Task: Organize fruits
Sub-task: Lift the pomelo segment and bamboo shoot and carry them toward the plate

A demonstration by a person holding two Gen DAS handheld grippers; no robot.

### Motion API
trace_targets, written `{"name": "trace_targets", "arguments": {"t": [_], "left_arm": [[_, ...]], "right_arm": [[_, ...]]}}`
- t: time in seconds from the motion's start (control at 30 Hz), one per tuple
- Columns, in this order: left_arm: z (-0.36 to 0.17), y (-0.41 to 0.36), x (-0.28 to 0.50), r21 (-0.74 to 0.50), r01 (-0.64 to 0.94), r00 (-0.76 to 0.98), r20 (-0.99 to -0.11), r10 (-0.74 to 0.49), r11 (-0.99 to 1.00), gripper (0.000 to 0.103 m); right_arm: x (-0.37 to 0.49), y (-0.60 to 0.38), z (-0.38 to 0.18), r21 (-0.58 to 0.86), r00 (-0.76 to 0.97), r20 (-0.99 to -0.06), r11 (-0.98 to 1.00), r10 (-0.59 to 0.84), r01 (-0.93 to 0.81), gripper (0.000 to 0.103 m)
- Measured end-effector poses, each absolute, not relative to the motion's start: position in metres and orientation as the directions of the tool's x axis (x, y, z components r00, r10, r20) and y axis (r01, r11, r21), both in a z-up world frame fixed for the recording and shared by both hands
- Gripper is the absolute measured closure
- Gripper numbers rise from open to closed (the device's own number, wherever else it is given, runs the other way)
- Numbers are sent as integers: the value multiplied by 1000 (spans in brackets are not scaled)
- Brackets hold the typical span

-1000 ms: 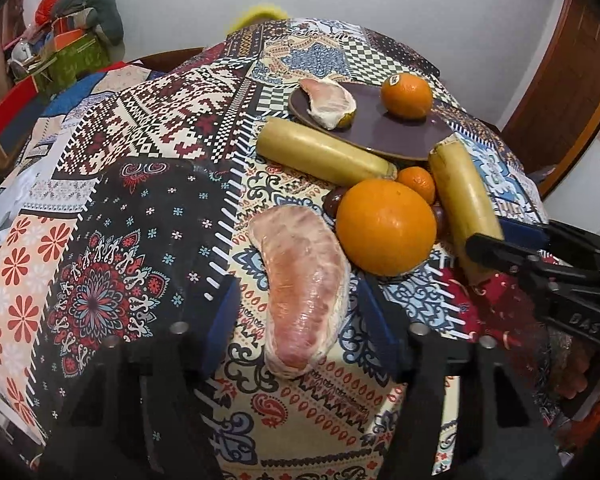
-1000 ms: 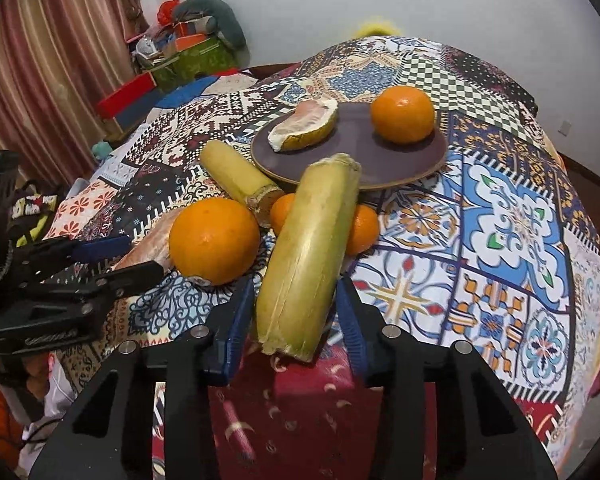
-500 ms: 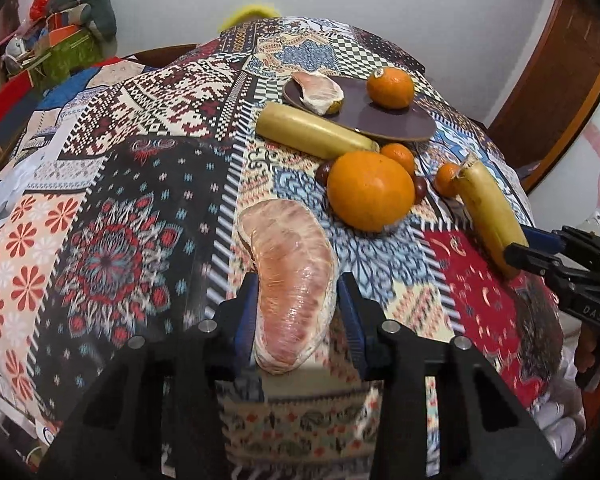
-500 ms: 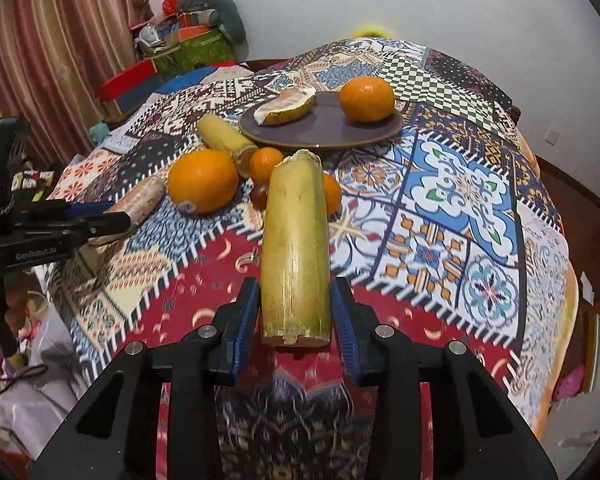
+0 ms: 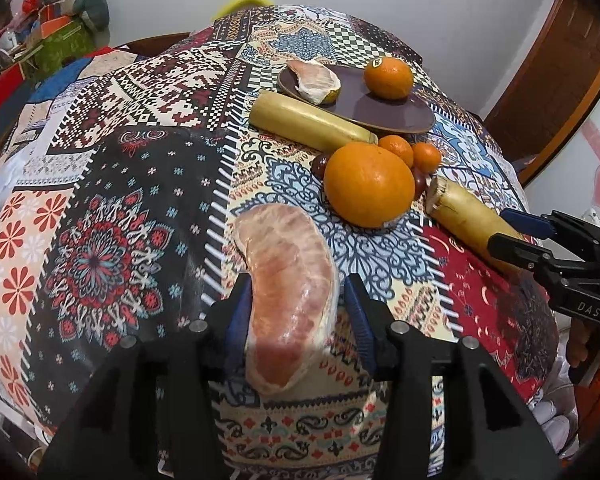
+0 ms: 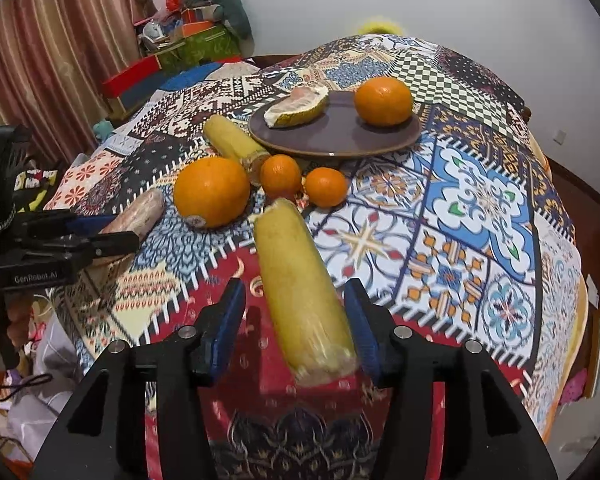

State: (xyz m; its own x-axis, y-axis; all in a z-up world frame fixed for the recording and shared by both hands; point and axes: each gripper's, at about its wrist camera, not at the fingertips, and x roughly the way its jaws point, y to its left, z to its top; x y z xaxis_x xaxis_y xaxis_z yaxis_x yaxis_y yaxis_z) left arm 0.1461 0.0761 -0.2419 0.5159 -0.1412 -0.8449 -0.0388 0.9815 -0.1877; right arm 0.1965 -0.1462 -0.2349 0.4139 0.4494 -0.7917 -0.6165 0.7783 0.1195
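Pomelo segment [image 5: 290,292] lies on the worktop [image 5: 100,220] between the left gripper [image 5: 296,316]'s jaws, just before the big orange [image 5: 369,184]; they have just been opening, with gaps either side, likely a release. From the right wrist, the sugarcane piece [image 6: 302,292] lies skewed between the right gripper [image 6: 296,320]'s parted, just-opened jaws, touching only one pad. Only here does the plate [image 6: 336,142] show unobstructed.
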Motion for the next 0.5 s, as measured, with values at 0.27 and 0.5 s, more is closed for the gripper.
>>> {"name": "trace_targets", "arguments": {"t": [0.27, 0.5], "left_arm": [[-246, 74, 160, -176, -39, 527, -840, -129, 984, 57], [-243, 74, 160, -159, -43, 527, -843, -113, 986, 58]], "right_arm": [[217, -131, -254, 136, 373, -817, 776, 440, -616, 55], [214, -141, -246, 169, 384, -794, 778, 471, -605, 67]]}}
